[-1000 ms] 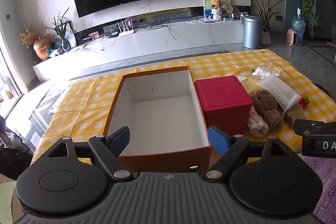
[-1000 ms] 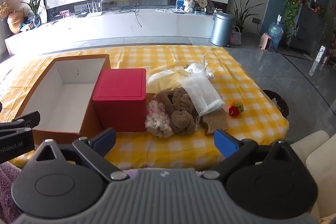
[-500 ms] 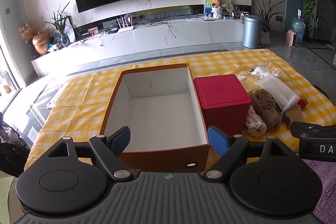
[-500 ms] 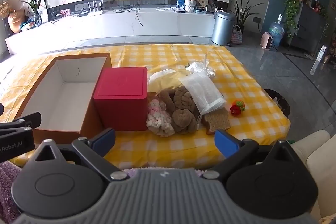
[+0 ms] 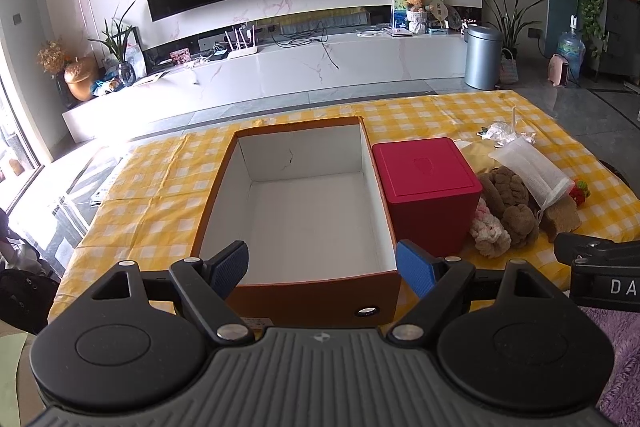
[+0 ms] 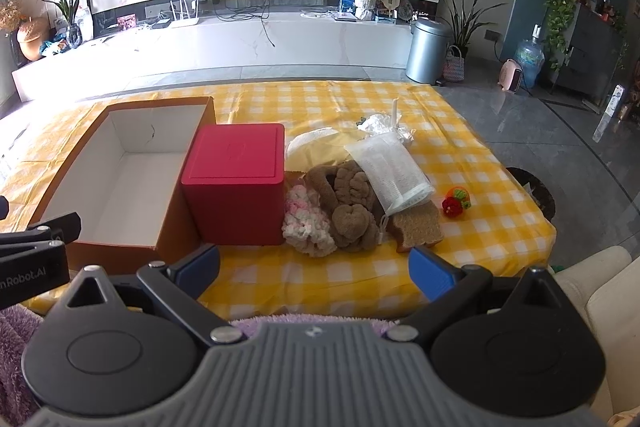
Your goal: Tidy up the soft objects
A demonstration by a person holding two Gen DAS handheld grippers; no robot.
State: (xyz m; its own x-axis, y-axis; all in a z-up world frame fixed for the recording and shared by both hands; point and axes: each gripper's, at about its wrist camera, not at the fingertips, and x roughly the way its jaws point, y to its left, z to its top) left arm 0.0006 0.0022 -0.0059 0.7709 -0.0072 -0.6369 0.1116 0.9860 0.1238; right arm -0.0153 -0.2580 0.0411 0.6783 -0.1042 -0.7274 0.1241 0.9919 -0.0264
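Observation:
An orange cardboard box (image 5: 304,291) with a bare white inside sits on the yellow checked tablecloth (image 6: 320,107), seen too in the right wrist view as the box (image 6: 120,251). A closed red box (image 6: 236,187) stands against its right side. Right of that lies a heap: a pink-white knitted piece (image 6: 306,223), a brown plush (image 6: 352,203), a white mesh pouch (image 6: 390,171), a bread-shaped sponge (image 6: 418,227) and a small red-orange crocheted toy (image 6: 456,202). My left gripper (image 5: 322,265) hangs open over the orange box's near wall. My right gripper (image 6: 314,273) is open, short of the heap.
A yellow cushion (image 6: 312,151) and crumpled clear plastic (image 6: 380,125) lie behind the heap. A purple fluffy rug (image 5: 616,351) lies near the table's front. Beyond the table are a grey bin (image 6: 426,53), a white TV bench (image 6: 240,39) and a cream sofa (image 6: 600,307) at right.
Both views have shifted slightly, with the boxes and the heap sitting a little lower and closer in frame. Both grippers remain open and nothing on the table has moved.

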